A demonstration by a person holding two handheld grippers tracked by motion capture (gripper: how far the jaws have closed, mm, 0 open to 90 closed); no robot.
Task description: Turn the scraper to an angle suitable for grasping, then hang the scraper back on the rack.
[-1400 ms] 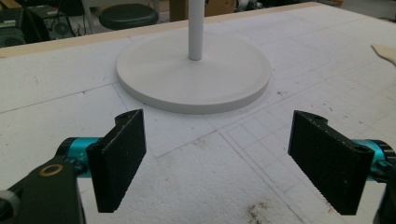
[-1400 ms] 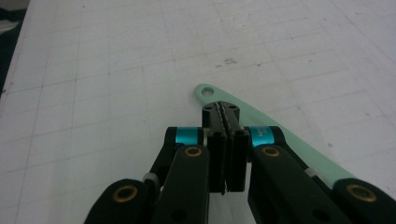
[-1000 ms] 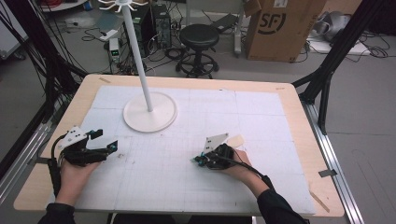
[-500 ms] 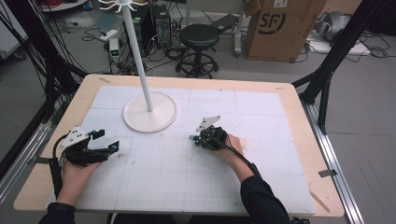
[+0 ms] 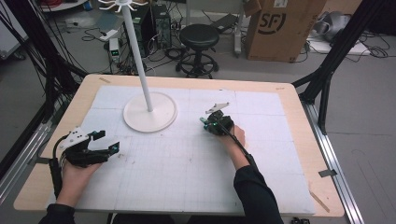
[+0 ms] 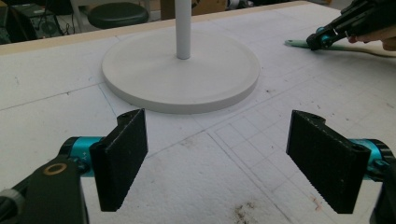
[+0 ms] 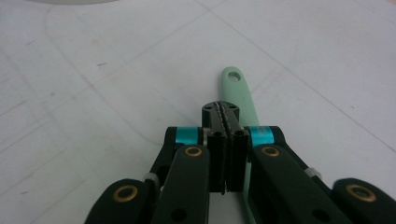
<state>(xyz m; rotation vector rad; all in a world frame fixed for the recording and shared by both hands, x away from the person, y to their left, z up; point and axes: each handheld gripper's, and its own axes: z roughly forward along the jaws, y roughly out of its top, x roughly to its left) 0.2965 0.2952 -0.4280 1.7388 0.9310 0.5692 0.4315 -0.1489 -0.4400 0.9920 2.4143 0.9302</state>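
Items on the table, by count. One white stand [image 5: 148,109], made of one round base and one upright pole. One pale green handle [image 7: 238,91] with one hole at its tip (its other end lies under the jaws, so what kind of utensil it is cannot be told). Two grippers: the left gripper [image 5: 103,142] and the right gripper [image 5: 205,122], each with two black jaws. Two hands, one per gripper. Beyond the table: one black stool [image 5: 199,37] and one cardboard box [image 5: 279,25].
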